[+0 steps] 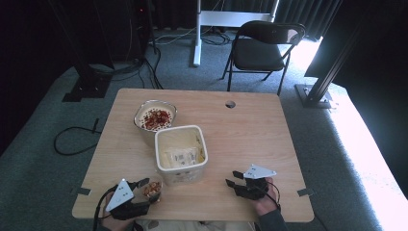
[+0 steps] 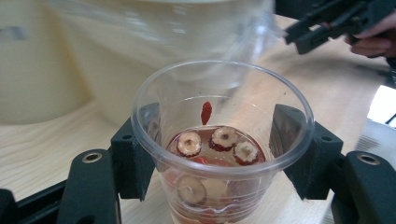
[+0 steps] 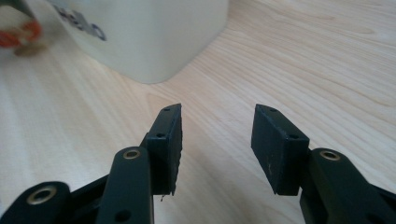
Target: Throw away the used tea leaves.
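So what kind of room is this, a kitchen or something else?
Probably a recording studio or lab, not a kitchen: black curtains surround a carpeted floor, cables trail across it, and a lone folding chair stands behind the small wooden table.

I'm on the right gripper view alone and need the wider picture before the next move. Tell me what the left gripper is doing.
Observer: The left gripper is shut on a clear plastic cup, a pad on each side of its wall.
Operator: Say what the cup holds.
Observer: Sliced red dates in liquid.
Operator: Report what else stands on the table.
Observer: Behind the white tub stands a bowl topped with red pieces.
Operator: Give me my own gripper's place.
Observer: The right gripper sits near the table's front edge, right of the tub, jaws open and empty.
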`<control>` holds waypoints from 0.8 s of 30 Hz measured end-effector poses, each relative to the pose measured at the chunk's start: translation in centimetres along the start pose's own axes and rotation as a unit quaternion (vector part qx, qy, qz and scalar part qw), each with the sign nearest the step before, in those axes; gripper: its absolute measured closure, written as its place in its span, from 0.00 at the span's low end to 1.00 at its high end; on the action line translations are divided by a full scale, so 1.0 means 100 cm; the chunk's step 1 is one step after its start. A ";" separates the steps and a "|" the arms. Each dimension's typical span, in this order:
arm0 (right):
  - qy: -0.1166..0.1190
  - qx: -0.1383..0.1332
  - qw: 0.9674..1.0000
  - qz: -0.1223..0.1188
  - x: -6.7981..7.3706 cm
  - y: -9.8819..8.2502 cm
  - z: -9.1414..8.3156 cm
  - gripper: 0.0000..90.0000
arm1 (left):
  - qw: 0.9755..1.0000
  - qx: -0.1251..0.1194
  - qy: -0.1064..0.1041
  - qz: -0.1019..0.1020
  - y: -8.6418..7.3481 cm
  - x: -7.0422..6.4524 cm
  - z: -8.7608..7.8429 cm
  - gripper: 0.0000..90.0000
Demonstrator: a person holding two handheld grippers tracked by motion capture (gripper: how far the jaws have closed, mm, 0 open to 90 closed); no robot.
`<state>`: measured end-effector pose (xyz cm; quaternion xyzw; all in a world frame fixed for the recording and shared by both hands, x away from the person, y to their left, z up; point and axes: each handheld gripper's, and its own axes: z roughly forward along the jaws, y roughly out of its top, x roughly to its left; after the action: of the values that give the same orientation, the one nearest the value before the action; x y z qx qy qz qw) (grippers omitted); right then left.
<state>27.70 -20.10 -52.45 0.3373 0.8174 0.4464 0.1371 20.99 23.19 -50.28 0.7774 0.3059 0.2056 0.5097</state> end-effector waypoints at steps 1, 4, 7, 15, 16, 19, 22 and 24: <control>-0.005 0.000 1.000 -0.001 -0.002 0.000 0.000 0.58 | 1.000 -0.001 0.007 -0.003 0.000 0.004 -0.004 0.39; -0.031 0.009 0.999 -0.014 -0.004 -0.001 0.002 0.58 | 0.999 -0.010 0.039 -0.010 0.002 0.018 -0.015 0.40; -0.047 0.015 0.999 -0.020 -0.007 -0.004 0.004 0.57 | 0.997 -0.016 0.072 -0.014 0.007 0.033 -0.022 0.40; -0.068 0.016 0.998 -0.010 -0.016 -0.008 0.003 0.56 | 0.992 -0.025 0.121 -0.017 0.022 0.067 -0.027 0.40; -0.069 0.015 0.997 -0.007 -0.017 -0.008 0.002 0.56 | 0.992 -0.026 0.125 -0.018 0.024 0.071 -0.027 0.40; -0.078 0.015 0.997 -0.003 -0.020 -0.010 0.002 0.55 | 0.990 -0.027 0.134 -0.020 0.028 0.081 -0.024 0.40; -0.082 0.017 0.996 -0.001 -0.022 -0.011 0.001 0.55 | 0.990 -0.026 0.140 -0.022 0.032 0.090 -0.021 0.40; -0.084 0.019 0.996 -0.001 -0.023 -0.012 0.001 0.54 | 0.989 -0.024 0.145 -0.022 0.034 0.096 -0.018 0.40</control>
<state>28.96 -22.05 -53.66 0.3754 0.8118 0.4004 0.1995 27.75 29.90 -46.35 0.7201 0.3885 0.3118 0.4830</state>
